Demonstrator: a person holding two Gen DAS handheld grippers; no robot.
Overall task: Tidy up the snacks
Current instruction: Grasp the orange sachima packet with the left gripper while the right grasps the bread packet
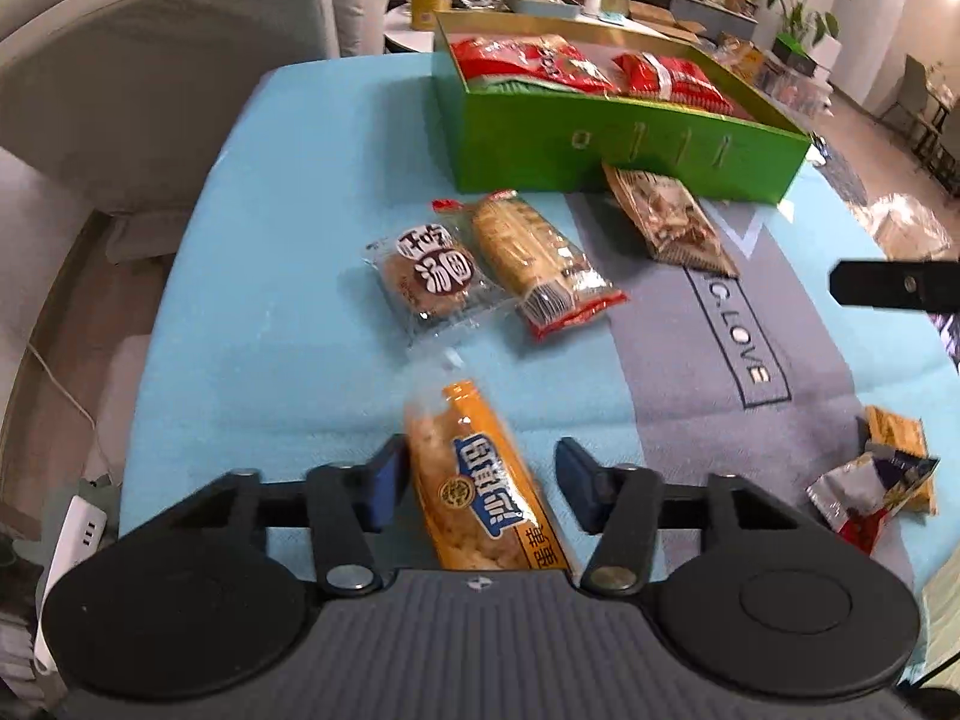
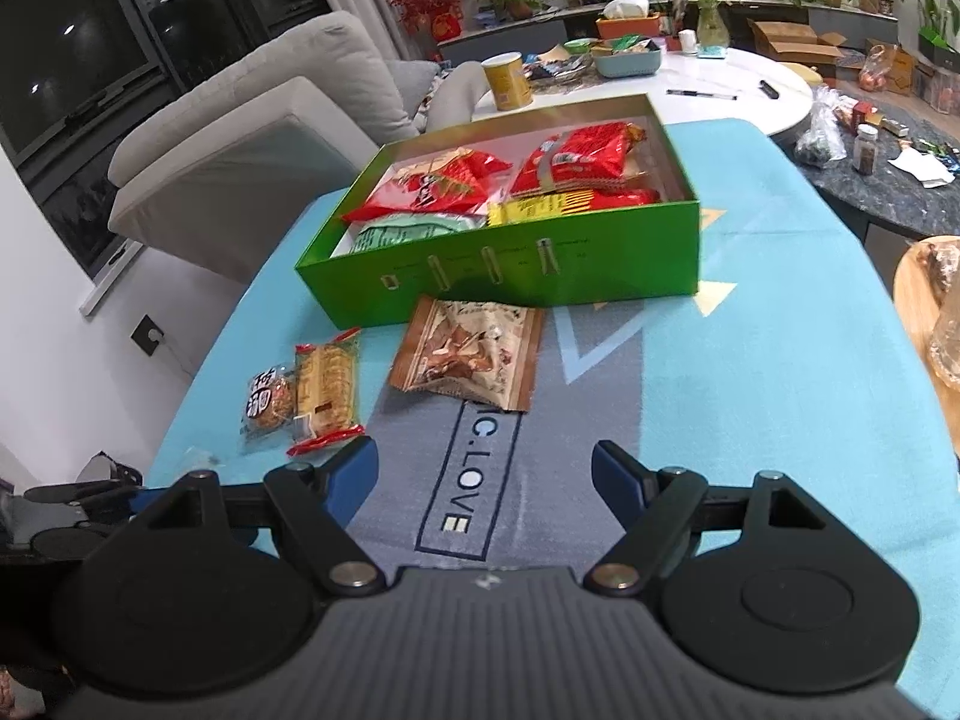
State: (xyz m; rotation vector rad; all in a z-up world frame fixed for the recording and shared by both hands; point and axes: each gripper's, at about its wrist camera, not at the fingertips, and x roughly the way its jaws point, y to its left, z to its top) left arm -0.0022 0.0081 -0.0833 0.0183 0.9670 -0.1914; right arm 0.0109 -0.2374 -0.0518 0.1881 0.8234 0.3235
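The table (image 2: 780,324) carried a blue cloth, and the green box (image 2: 510,264) with red packets stood at its far side. The left gripper (image 1: 480,468) pointed steeply down over an orange snack packet (image 1: 480,498); the left pad touched it, the right pad stood just apart. The right gripper (image 2: 486,480) hovered tilted downward, its jaws apart and empty.

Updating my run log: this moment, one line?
left gripper: open around orange snack packet | right gripper: open, empty | green box: holds snacks
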